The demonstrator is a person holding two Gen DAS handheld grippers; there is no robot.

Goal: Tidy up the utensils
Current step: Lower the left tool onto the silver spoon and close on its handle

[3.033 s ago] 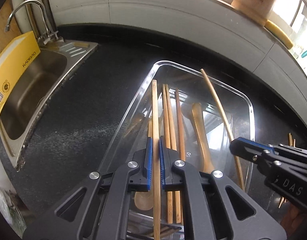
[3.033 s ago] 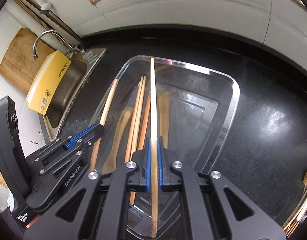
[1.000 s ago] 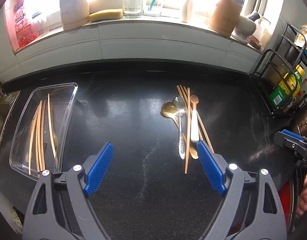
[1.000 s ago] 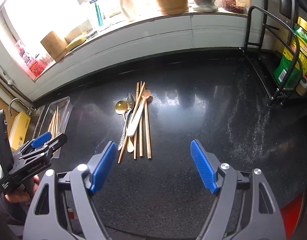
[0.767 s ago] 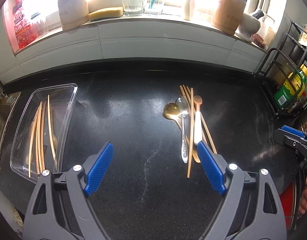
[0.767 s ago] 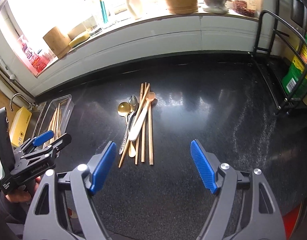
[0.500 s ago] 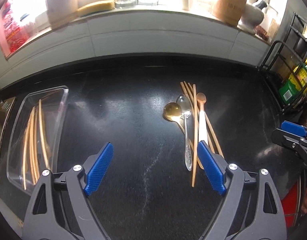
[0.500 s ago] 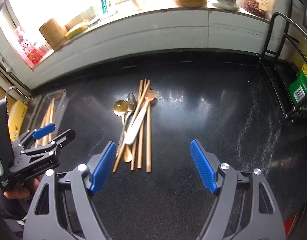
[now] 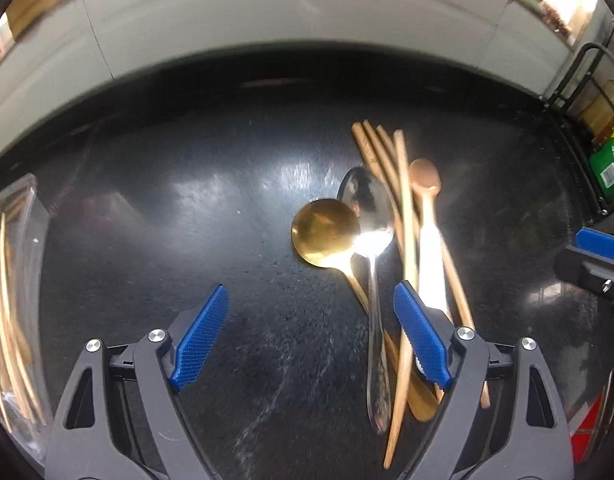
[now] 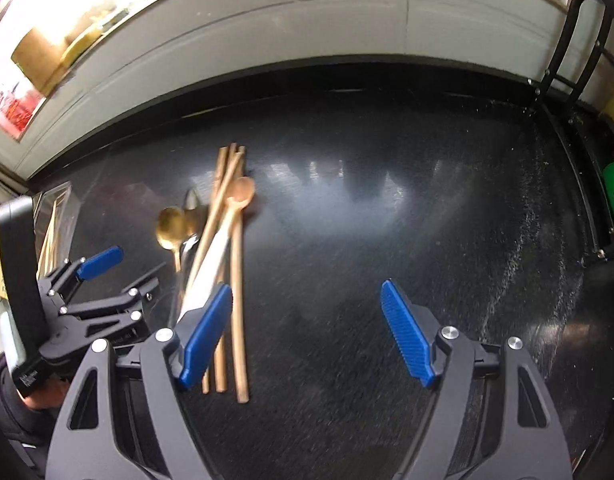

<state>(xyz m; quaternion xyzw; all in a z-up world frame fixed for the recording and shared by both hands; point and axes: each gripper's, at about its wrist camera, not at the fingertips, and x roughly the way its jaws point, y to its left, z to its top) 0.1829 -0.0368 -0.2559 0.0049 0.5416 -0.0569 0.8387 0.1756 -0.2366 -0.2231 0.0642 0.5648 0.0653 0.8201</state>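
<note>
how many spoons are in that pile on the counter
3 spoons: a gold spoon on the pile's left, a silver spoon beside it, and a white-handled spoon lying among the chopsticks. More could be hidden underneath.

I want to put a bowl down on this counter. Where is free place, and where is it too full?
Free: the dark counter between the utensil pile and the wire rack, and the stretch between the pile and the clear tray. Crowded: the pile itself, where chopsticks and spoons overlap. Both grippers hang open above the counter.
</note>
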